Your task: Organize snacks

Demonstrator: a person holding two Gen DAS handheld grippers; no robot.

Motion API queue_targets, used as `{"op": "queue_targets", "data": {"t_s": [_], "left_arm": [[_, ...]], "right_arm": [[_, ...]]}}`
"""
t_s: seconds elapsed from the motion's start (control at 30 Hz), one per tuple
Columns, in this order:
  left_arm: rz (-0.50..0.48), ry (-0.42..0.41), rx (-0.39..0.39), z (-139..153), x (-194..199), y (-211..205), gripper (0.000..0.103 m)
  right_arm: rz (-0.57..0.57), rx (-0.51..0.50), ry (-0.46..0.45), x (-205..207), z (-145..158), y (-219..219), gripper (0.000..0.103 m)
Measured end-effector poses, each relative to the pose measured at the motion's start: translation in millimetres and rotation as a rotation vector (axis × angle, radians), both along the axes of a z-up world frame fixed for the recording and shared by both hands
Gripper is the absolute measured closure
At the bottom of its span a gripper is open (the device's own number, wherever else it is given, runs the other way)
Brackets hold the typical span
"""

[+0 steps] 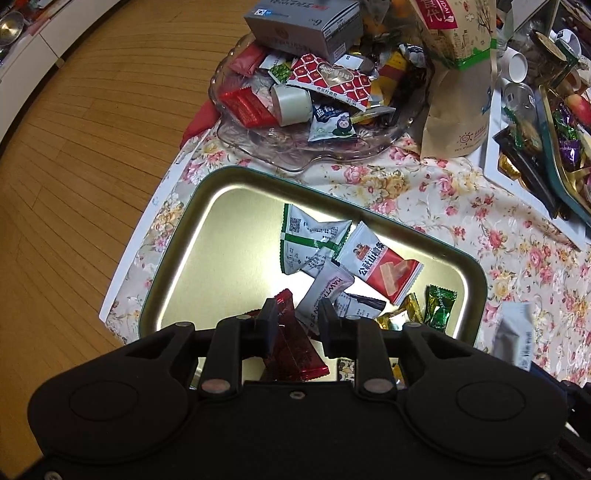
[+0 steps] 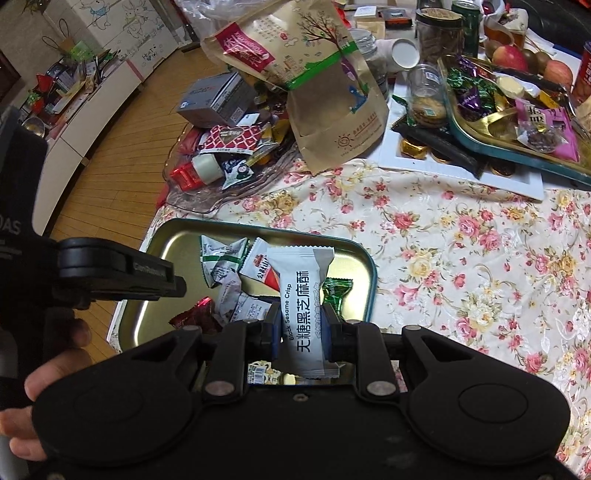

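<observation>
The right gripper point(image 2: 303, 328) pinches a white snack bar point(image 2: 304, 306) above the tin tray point(image 2: 177, 236); at its 9 o'clock, the left gripper point(image 1: 295, 317) stands parted over a red packet point(image 1: 295, 350)

Looked like a home living room to me. I saw wood plank flooring point(image 1: 74, 155) at 9 o'clock, a low white cabinet point(image 2: 92, 110) cluttered with household bits at 10, and a table under a floral tablecloth point(image 2: 461, 258), with apples point(image 2: 509, 57) and jars point(image 2: 437, 33) at 1 o'clock.
</observation>
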State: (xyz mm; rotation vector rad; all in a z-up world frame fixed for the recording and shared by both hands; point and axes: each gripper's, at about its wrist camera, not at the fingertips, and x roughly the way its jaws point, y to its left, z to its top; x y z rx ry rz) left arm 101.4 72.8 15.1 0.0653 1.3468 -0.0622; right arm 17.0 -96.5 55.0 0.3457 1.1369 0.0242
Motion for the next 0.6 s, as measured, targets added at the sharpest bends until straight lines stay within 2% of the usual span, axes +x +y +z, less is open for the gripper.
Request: {"op": "queue_targets", "data": {"t_s": [0.13,0.17,0.2,0.23,0.6], "left_arm": [[0.002,-0.007,0.001,2.3,-1.5,0.7,0.07],[0.002,-0.009,-0.001,3.1,-1.7,0.9,0.07],[0.003,-0.01,-0.002,3.5,-1.9,1.0,0.07],[0.002,-0.01,-0.004,3.7,-1.8,0.6,0.07],[-0.071,-0.011,0.011,-0.3,-13.1,-15.7,0.07]], "right_arm": [[0.023,0.018,-0.031,-0.7,3.7,6.9,0.075],[0.028,0.022,-0.044,-0.9,5.7,9.0,0.07],[0.031,0.023,-0.052,-1.0,7.3,10.5,0.058],[0.033,0.019,-0.053,-1.1,8.1,11.5,0.052],[-0.004,-0.053,0.015,-3.6,-3.8,3.8,0.052]]}}
